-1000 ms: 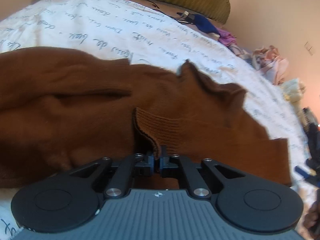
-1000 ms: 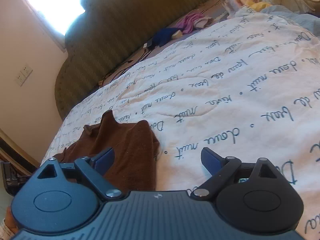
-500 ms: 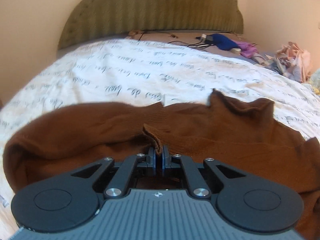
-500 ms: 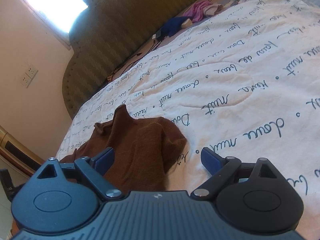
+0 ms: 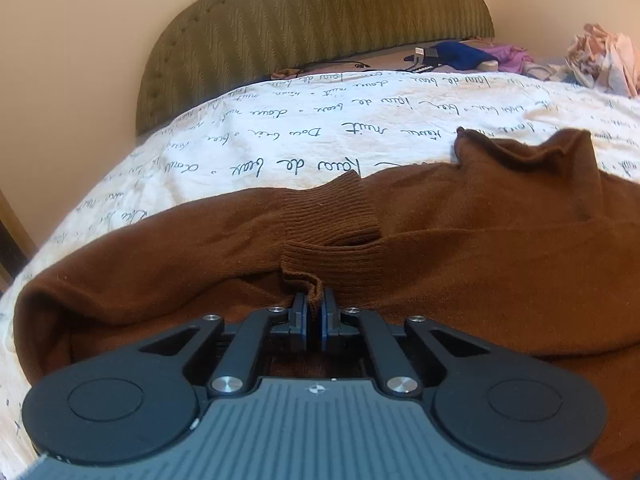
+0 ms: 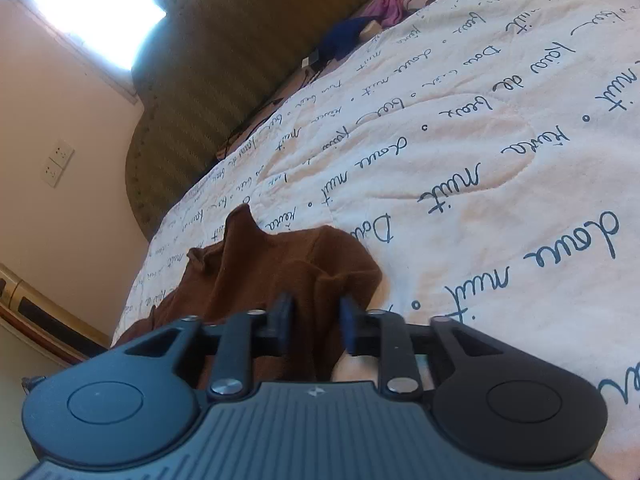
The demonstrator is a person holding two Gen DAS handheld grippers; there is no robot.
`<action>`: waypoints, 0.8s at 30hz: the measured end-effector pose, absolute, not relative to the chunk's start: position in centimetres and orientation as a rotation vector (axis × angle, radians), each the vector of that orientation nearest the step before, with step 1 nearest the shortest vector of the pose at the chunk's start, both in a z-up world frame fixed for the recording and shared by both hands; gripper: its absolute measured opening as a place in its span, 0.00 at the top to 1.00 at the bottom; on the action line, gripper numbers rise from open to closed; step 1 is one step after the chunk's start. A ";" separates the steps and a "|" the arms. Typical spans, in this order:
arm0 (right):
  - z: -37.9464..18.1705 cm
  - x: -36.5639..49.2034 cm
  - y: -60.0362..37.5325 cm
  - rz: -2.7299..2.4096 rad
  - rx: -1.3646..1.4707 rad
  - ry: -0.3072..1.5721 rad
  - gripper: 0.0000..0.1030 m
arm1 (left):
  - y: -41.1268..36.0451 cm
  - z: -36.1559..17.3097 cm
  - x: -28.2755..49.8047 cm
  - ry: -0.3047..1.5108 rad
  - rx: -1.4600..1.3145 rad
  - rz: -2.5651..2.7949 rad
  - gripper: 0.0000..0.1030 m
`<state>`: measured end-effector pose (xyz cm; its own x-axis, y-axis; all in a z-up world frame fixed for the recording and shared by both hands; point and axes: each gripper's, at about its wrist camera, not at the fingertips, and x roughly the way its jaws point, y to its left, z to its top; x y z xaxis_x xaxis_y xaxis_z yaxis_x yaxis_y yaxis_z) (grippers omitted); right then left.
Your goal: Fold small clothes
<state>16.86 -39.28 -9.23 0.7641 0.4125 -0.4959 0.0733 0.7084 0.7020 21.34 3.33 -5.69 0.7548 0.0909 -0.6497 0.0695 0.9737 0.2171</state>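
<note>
Open quilt point(image 5: 280, 148) beyond the brown sweater point(image 5: 480, 216) (clutter point(image 5: 460, 54) only along the headboard point(image 5: 320, 20)).

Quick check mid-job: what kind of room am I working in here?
Most likely a bedroom. The brown sweater lies on a quilt printed with script, an upholstered green headboard stands behind it, and loose clothes are piled nearby.

Left tool point(image 5: 313, 305) – matte black, with a ribbed grey housing at 6 o'clock bearing a small round emblem. Two round black discs sit at 5 and 7 o'clock; angled link arms with silver screws run to blue-padded fingers point(image 5: 326, 320). Right tool point(image 6: 316, 312) – the same build and colours.
</note>
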 end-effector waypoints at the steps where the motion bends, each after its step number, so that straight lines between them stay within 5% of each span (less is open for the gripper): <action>1: -9.1 16.9 -39.4 0.202 0.778 0.676 0.90 | 3.4 -5.6 21.4 0.721 0.229 0.010 0.93; 8: -6.2 16.8 -41.6 0.124 0.743 0.642 0.87 | 5.0 -5.2 22.8 0.760 0.162 0.003 0.81; 9: -6.4 17.4 -41.8 0.111 0.725 0.693 0.73 | 4.9 -5.3 22.7 0.747 0.174 0.001 0.81; 17: -7.5 16.9 -40.6 0.160 0.709 0.725 0.69 | 3.7 -5.9 22.0 0.700 0.251 -0.001 0.88; 19: -8.6 17.8 -40.1 0.148 0.720 0.765 0.46 | 3.9 -5.9 21.9 0.697 0.247 -0.009 0.88; 20: -9.3 18.2 -39.9 0.148 0.729 0.783 0.44 | 3.9 -5.9 21.9 0.698 0.242 -0.011 0.88; 21: -9.7 18.4 -39.8 0.176 0.744 0.774 0.49 | 4.0 -5.9 21.9 0.699 0.237 -0.012 0.88; 22: -9.6 18.3 -39.7 0.167 0.733 0.753 0.94 | 4.1 -5.9 21.9 0.700 0.232 -0.015 0.88; 24: -8.4 17.7 -39.9 0.129 0.699 0.700 0.94 | 4.4 -5.6 22.1 0.709 0.219 -0.026 0.88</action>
<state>17.66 -39.86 -8.44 0.7670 0.3338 -0.5480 0.1162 0.7677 0.6302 22.05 4.37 -5.62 0.7597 0.0508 -0.6483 0.0974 0.9768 0.1906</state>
